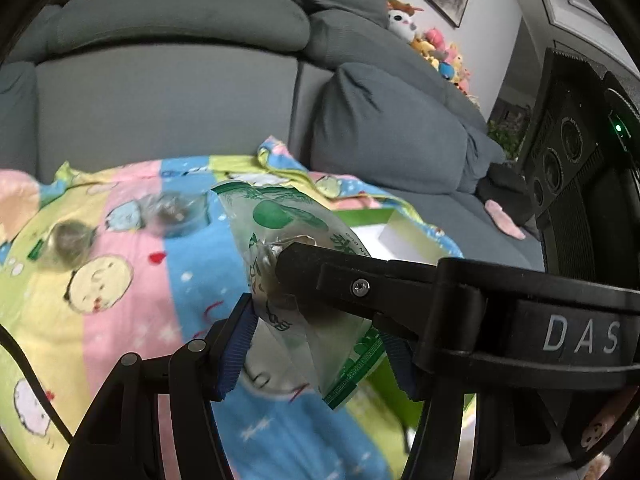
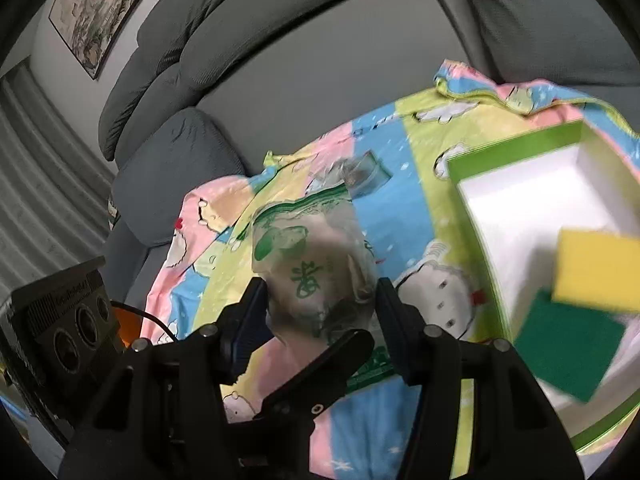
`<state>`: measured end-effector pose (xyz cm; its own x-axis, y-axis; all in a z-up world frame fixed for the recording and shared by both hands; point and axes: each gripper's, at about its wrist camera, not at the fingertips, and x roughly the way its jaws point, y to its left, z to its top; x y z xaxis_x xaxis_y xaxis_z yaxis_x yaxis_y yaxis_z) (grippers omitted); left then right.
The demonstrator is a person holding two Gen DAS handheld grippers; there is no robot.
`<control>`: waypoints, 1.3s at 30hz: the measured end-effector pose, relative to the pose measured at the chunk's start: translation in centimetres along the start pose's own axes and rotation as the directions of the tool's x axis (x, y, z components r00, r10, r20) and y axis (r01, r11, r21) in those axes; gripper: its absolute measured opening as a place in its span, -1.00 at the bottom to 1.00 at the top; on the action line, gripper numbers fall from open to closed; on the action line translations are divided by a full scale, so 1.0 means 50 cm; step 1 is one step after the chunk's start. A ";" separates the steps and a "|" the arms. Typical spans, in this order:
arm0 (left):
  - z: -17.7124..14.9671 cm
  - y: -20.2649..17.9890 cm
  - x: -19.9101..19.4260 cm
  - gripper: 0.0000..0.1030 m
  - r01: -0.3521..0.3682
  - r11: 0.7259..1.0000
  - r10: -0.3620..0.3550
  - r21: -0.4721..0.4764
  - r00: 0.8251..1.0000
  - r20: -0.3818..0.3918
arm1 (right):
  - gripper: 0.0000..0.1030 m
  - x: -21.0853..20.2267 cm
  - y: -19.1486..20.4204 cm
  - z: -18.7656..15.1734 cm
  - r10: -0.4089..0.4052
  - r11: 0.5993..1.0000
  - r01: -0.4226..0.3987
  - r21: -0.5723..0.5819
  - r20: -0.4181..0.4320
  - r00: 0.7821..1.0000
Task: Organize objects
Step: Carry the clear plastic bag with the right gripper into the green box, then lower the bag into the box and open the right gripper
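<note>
A clear plastic packet with green print (image 1: 288, 240) is held above a colourful cartoon blanket (image 1: 120, 280). My left gripper (image 1: 316, 344) has its blue pads on the packet's lower part. My right gripper reaches in from the right in the left wrist view, one finger (image 1: 304, 268) pressed on the packet. In the right wrist view the same packet (image 2: 316, 276) sits between the right gripper's fingers (image 2: 320, 304). Two more clear packets (image 1: 68, 244) (image 1: 172, 212) lie on the blanket farther left.
An open white box with green rim (image 2: 512, 160) lies on the blanket at right, holding a yellow-and-green sponge (image 2: 592, 280). The grey sofa backrest (image 1: 160, 92) and cushion (image 1: 384, 128) stand behind. Plush toys (image 1: 440, 52) sit far right.
</note>
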<state>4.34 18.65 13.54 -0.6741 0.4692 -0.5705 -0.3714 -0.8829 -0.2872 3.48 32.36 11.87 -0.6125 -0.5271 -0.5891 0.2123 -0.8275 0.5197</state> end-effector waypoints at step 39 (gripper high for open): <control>0.066 -0.125 0.333 0.16 0.070 0.994 -0.038 0.088 0.946 -0.321 | 0.06 0.041 -0.354 0.103 -0.176 0.892 0.188 0.411 -0.067 0.982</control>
<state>-6.63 32.05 8.38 -0.4188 0.4719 -0.7759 -0.4721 -0.8430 -0.2579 -5.44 46.91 4.65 -0.5882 -0.3848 -0.7113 -0.2383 -0.7580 0.6071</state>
